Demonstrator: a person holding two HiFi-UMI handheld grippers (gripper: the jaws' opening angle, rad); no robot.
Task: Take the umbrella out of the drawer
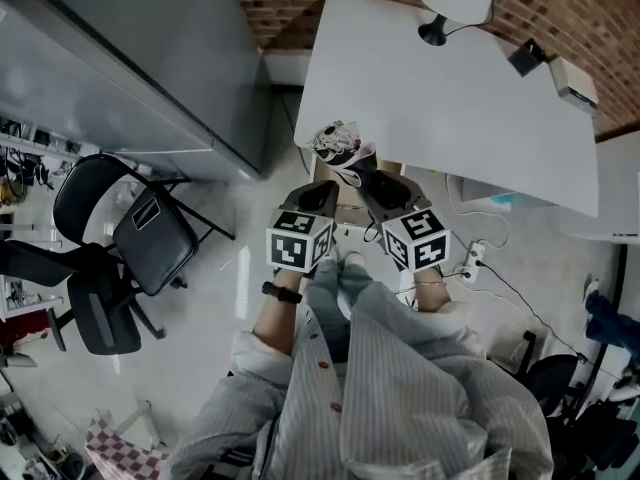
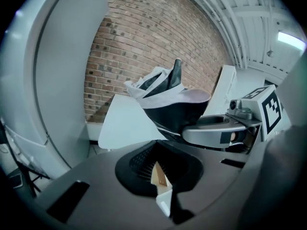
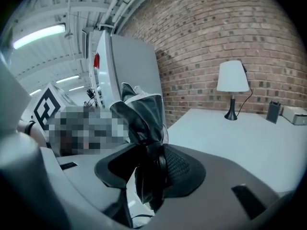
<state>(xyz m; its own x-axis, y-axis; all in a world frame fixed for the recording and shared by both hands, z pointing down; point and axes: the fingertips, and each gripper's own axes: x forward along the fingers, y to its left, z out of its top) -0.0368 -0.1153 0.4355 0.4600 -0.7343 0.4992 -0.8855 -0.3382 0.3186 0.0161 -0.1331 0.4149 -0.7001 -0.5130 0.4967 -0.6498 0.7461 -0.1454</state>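
Gripping: the right gripper [image 3: 146, 176] has its 2 jaws closed partway onto the umbrella [image 3: 140, 111], the pads pressing the bundled black fabric from both sides.
Umbrella state: folded, black with white edging, standing upright out of the right jaws, with a short dark end hanging below them.
Umbrella place: held up in the air in front of the person. In the head view it shows just past the 2 gripper tips, over the near corner of the white table [image 1: 450, 98].
Other tool: the left gripper [image 2: 163, 178] has its jaws a narrow gap apart with nothing between them. Only a tan and white sliver of background shows through the gap.
Grippers together: side by side and close, with the marker cubes toward the person. In the left gripper view the umbrella rises just beyond the right gripper's grey body.
Person: striped shirt [image 1: 400, 388], and a dark band [image 1: 283, 292] on the left wrist.
Table top: a lamp [image 3: 232, 80] with a white shade and a small dark box [image 3: 273, 111], both near the brick wall [image 3: 230, 28].
Left of the scene: a tall grey cabinet [image 1: 130, 58] and a black folding chair [image 1: 150, 230] on the pale floor [image 1: 220, 338].
Floor at right: a white power strip [image 1: 470, 260] with cables.
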